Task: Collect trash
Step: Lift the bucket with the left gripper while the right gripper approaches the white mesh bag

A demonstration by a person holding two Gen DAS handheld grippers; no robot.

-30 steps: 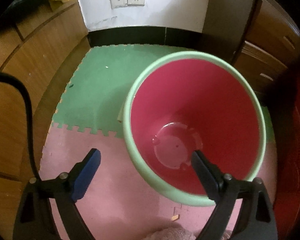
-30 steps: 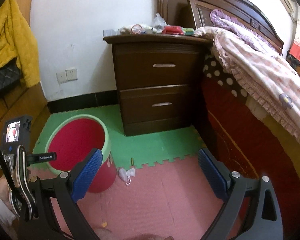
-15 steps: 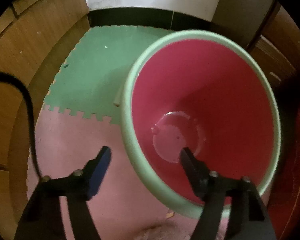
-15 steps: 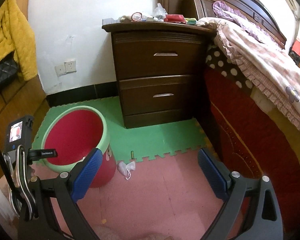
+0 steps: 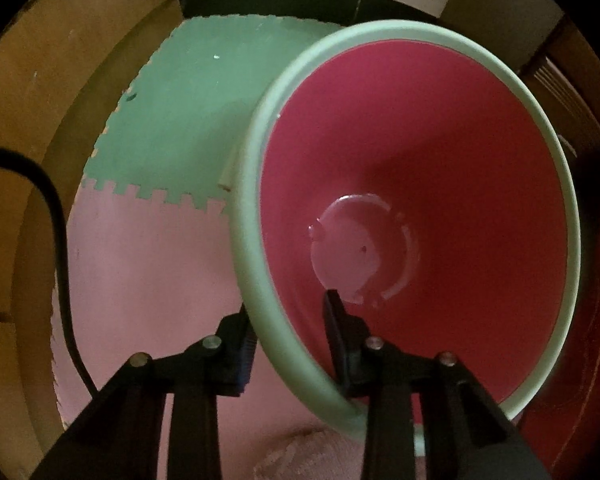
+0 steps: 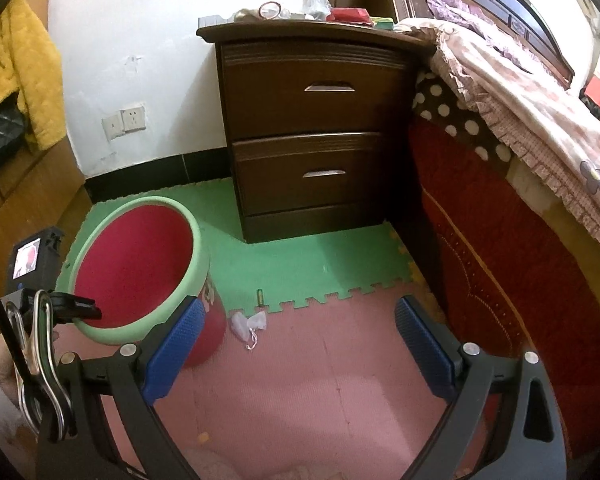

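A red bin with a pale green rim (image 5: 259, 320) stands on the foam floor mats and is empty inside. My left gripper (image 5: 287, 308) points down at its near edge, one finger outside the rim and one inside. Its jaws are closing and the pads look pressed on the rim. In the right wrist view the same bin (image 6: 201, 248) is at the left, with the left gripper (image 6: 77, 306) at its near rim. A crumpled white tissue with a string (image 6: 249, 324) lies on the pink mat beside the bin. My right gripper (image 6: 297, 308) hovers open above the mat, holding nothing.
A small green cylinder (image 6: 260, 296) lies on the green mat (image 6: 308, 256). A dark wooden nightstand (image 6: 312, 128) stands behind, a bed with a red side (image 6: 500, 248) to the right. Wooden panels (image 5: 39, 120) line the left. A black cable (image 5: 55, 240) hangs there.
My left gripper sank to the bin's near rim and its jaws closed from wide apart to straddling the rim. The right gripper dipped slightly and stayed open.
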